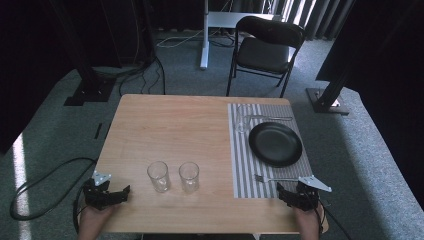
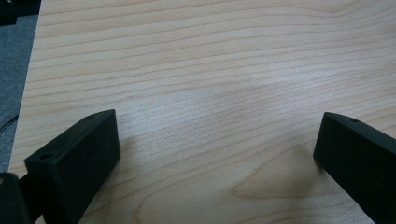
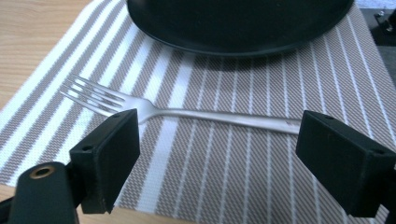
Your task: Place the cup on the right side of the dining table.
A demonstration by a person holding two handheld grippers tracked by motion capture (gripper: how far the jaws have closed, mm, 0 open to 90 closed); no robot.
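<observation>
Right gripper (image 3: 217,154) open, near fork (image 3: 187,113) on mat (image 3: 224,177). Thin, stiff, probably slippery; best gripped across mid-handle.

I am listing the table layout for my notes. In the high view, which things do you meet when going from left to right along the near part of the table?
left gripper → first drinking glass → second drinking glass → fork → right gripper

The silver fork (image 3: 196,113) lies flat across the striped placemat (image 3: 224,172), its 4 tines pointing left, just beside the black plate (image 3: 233,23).
</observation>
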